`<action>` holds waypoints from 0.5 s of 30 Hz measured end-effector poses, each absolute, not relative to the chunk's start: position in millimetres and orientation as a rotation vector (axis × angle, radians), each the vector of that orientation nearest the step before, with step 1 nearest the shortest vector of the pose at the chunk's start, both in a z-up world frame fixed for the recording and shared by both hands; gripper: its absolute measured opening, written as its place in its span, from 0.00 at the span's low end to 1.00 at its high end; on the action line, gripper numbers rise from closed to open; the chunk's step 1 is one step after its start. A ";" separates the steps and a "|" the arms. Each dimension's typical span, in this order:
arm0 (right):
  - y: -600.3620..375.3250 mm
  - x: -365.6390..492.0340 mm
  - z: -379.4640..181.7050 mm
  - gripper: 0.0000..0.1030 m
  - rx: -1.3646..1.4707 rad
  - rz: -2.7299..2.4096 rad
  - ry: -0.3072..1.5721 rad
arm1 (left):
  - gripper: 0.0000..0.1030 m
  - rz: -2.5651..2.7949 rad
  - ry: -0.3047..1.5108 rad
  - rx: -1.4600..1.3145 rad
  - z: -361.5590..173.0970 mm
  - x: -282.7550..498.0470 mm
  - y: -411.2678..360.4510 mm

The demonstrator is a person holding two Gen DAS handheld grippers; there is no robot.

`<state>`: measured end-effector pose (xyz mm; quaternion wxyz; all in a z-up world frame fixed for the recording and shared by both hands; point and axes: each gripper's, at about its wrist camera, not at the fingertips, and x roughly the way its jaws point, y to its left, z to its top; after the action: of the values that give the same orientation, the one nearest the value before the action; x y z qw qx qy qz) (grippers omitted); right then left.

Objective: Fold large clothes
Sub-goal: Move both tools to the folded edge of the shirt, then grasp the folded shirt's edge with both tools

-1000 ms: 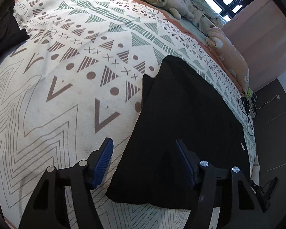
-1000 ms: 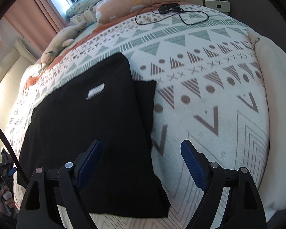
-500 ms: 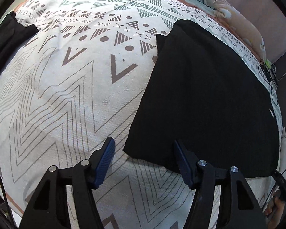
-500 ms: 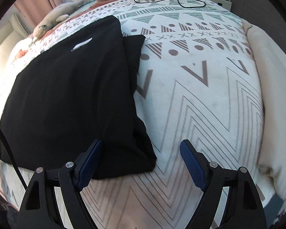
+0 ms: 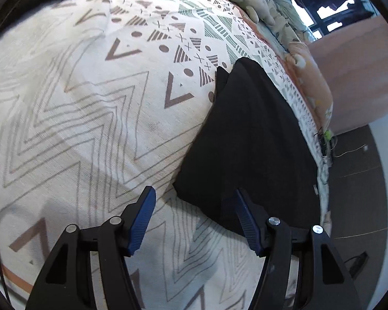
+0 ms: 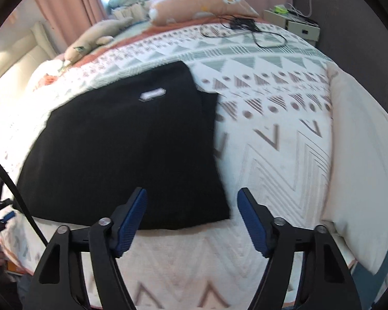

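Black, soft and folded flat: big black garment [image 6: 126,149] lying on patterned bedspread [image 5: 72,118], near front edge of bed, small pale label [image 6: 152,94] on top. Bit of dark layer poking out from under far side.

Left gripper [image 5: 194,214] above near corner of cloth, claw partway wide, nothing squeezed. Right-hand blue pad [image 5: 243,217] over black edge, other pad over bedspread. Cannot tell if touching cloth.

Right gripper [image 6: 191,214] above other near corner, claw partway wide too, just been closing a little, nothing pinched between pads. Picture a bit smeary there.

Looks like getting ready to grab both near corners for next fold.

Could go wrong:
- Only top layer pinched, since cloth already doubled. Lower layers then left behind, fold coming apart.
- Bedspread pinched along with garment, because soft and right under corner. Whole cover then lifting too.
- One corner grabbed well, other missed. Cloth then twisting, fold ending crooked.
- Dark bit on far side bunching up under fold.
- Cloth close to bed edge, so a pull toward front could drag it off.
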<state>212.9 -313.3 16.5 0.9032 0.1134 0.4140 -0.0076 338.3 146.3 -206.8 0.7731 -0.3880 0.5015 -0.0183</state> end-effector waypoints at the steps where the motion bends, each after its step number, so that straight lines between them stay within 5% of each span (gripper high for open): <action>1: -307.3 212.6 20.4 0.62 0.234 0.005 0.848 | 0.62 -0.049 1.095 -0.852 -209.2 341.3 144.8; 15: -220.0 236.6 26.2 0.37 0.224 0.283 0.920 | 0.62 -0.186 1.100 -1.054 -231.2 375.9 142.9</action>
<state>236.6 -220.0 26.2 0.8803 0.1075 0.4416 0.1358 375.9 142.9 -231.2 0.7197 -0.4768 0.4976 -0.0840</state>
